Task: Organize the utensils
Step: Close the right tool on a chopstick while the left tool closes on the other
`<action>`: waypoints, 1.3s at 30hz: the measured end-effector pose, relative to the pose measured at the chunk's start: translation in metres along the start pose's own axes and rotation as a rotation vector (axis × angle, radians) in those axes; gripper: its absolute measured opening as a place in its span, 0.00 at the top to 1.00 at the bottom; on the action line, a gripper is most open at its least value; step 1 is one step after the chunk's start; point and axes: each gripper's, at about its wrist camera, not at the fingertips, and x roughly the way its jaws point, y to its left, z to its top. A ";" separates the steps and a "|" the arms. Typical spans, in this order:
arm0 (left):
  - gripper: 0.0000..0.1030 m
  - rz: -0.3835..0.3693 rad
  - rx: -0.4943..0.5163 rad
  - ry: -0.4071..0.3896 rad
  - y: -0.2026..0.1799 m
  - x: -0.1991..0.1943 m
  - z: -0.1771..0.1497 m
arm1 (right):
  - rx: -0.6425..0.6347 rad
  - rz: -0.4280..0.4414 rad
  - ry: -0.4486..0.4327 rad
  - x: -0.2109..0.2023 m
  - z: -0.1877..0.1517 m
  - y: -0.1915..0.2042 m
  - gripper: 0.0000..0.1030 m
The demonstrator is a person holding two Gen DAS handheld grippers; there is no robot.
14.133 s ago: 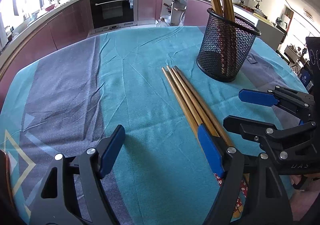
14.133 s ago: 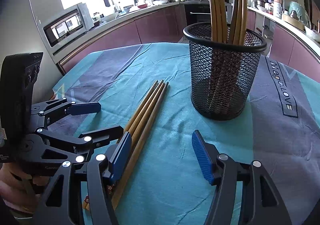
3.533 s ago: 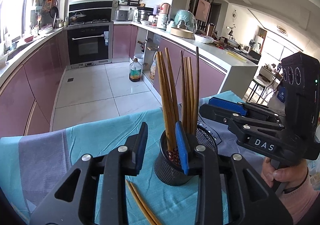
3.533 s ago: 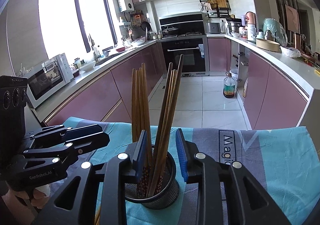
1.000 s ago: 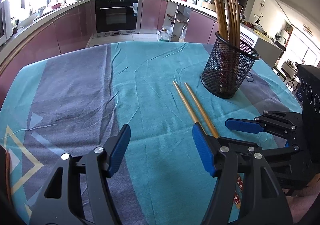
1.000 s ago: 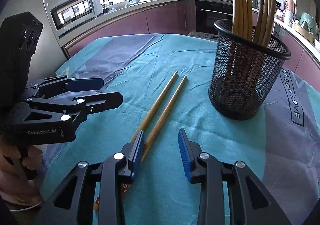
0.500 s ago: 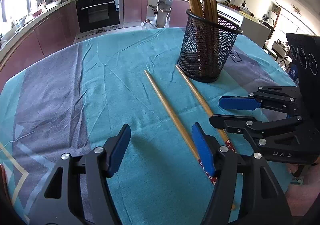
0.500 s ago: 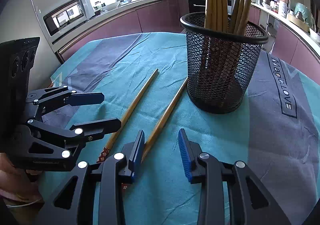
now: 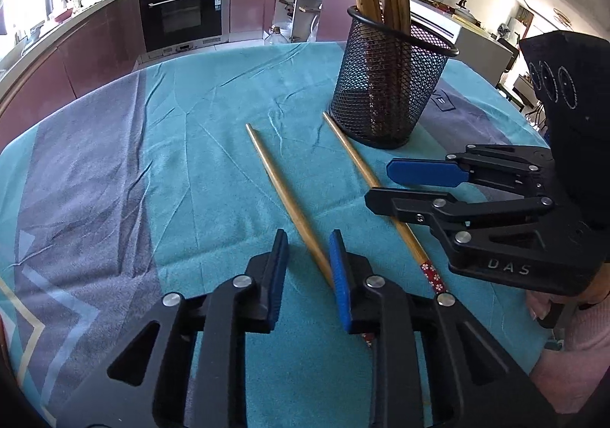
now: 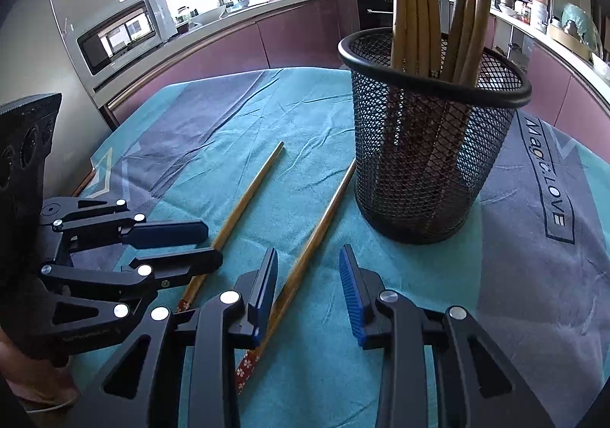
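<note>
Two wooden chopsticks lie apart on the teal cloth in front of a black mesh holder (image 9: 385, 85) (image 10: 427, 157) that holds several upright chopsticks. My left gripper (image 9: 307, 268) is open, its jaws narrowed, low over the thick end of the left chopstick (image 9: 282, 188) (image 10: 244, 199), which runs under the right finger. My right gripper (image 10: 307, 287) (image 9: 404, 184) is open over the lower part of the right chopstick (image 10: 320, 226) (image 9: 362, 169), which passes beside its left finger. Neither chopstick is gripped.
The cloth (image 9: 114, 161) has grey bands and covers a round table. Kitchen counters, an oven (image 9: 179, 16) and a microwave (image 10: 122, 35) stand beyond the far edge. The person's hands hold both gripper handles at the near edge.
My left gripper's jaws have narrowed from wide open and moved onto the left chopstick. Both grippers have come closer to the holder and lower to the cloth.
</note>
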 end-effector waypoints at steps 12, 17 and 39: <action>0.72 0.037 -0.042 -0.009 0.014 0.010 0.016 | -0.008 -0.041 -0.008 0.011 0.011 0.001 0.75; 0.74 0.041 -0.048 -0.010 0.015 0.017 0.025 | -0.003 -0.048 -0.009 0.013 0.013 0.000 0.79; 0.87 0.045 -0.087 -0.008 0.017 0.022 0.028 | 0.037 -0.041 -0.013 0.012 0.012 -0.008 0.92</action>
